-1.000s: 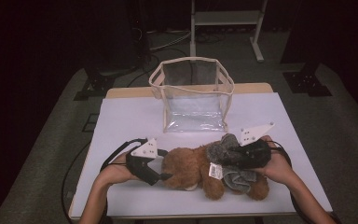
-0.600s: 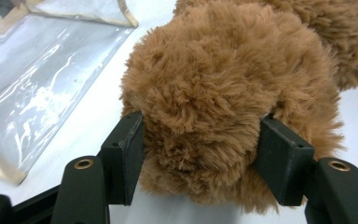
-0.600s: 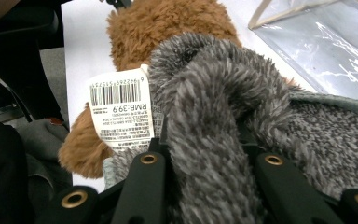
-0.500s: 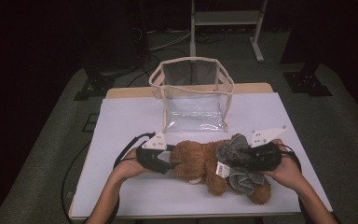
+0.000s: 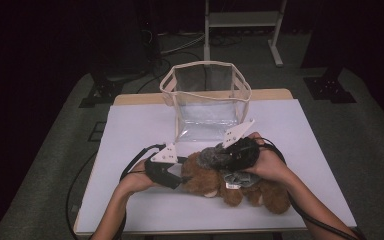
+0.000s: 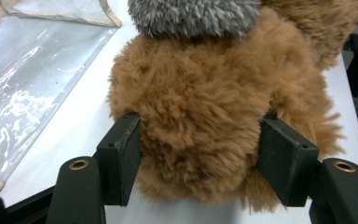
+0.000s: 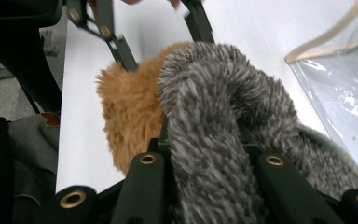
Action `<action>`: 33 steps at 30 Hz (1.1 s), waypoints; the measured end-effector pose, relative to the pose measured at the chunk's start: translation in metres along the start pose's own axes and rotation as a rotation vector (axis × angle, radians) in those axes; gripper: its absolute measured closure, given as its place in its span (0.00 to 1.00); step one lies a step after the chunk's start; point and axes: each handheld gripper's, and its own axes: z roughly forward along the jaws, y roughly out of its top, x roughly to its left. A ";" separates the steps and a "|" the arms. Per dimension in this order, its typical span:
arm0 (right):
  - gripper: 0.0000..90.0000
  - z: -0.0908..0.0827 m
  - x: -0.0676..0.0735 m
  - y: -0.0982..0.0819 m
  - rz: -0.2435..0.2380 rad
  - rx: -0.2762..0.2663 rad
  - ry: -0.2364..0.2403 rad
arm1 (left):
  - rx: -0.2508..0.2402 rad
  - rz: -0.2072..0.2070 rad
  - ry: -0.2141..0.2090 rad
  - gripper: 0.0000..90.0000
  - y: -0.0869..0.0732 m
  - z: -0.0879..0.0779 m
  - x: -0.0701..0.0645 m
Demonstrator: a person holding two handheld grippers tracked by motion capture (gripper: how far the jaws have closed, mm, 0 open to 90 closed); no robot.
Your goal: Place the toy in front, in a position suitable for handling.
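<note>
One white table (image 5: 130,130), dark room beyond.

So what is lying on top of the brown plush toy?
A grey fuzzy cloth lies over the brown plush toy, pinched by the right hand-held gripper. The toy's fur under the cloth is covered; its face cannot be seen.

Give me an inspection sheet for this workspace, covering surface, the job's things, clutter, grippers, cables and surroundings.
Surface: white table top.
Job's things: brown teddy bear lying on the table with a grey fuzzy cloth on it; clear bag standing open behind.
Clutter: nothing seen.
Grippers: left gripper clamps the bear's brown fur; right gripper pinches the grey cloth.
Cables: black cable trails from the left gripper.
Surroundings: dark room, grey floor.
</note>
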 end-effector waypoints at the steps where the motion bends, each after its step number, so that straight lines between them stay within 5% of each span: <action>1: 0.80 -0.002 -0.002 -0.003 0.015 -0.003 0.003 | -0.002 -0.006 -0.009 0.36 -0.001 -0.002 -0.001; 5: 0.80 -0.014 -0.008 -0.022 0.063 -0.033 0.002 | -0.003 0.011 -0.069 0.32 -0.003 -0.010 -0.006; 8: 0.80 -0.022 -0.007 -0.026 0.081 -0.049 0.006 | -0.005 0.007 -0.057 0.36 -0.005 -0.004 -0.006; 11: 0.80 -0.023 0.002 -0.017 0.041 -0.035 0.015 | -0.023 -0.002 -0.044 0.38 -0.005 0.000 -0.003; 23: 0.80 0.026 0.015 0.033 -0.063 0.008 0.098 | -0.004 0.011 -0.041 0.37 -0.007 0.005 -0.006; 29: 0.80 -0.004 -0.016 0.012 0.030 0.008 -0.005 | 0.015 0.034 -0.037 0.36 -0.005 0.006 -0.007; 33: 0.80 -0.007 -0.023 -0.011 0.086 0.019 0.009 | 0.006 0.024 -0.017 0.35 -0.004 0.006 -0.006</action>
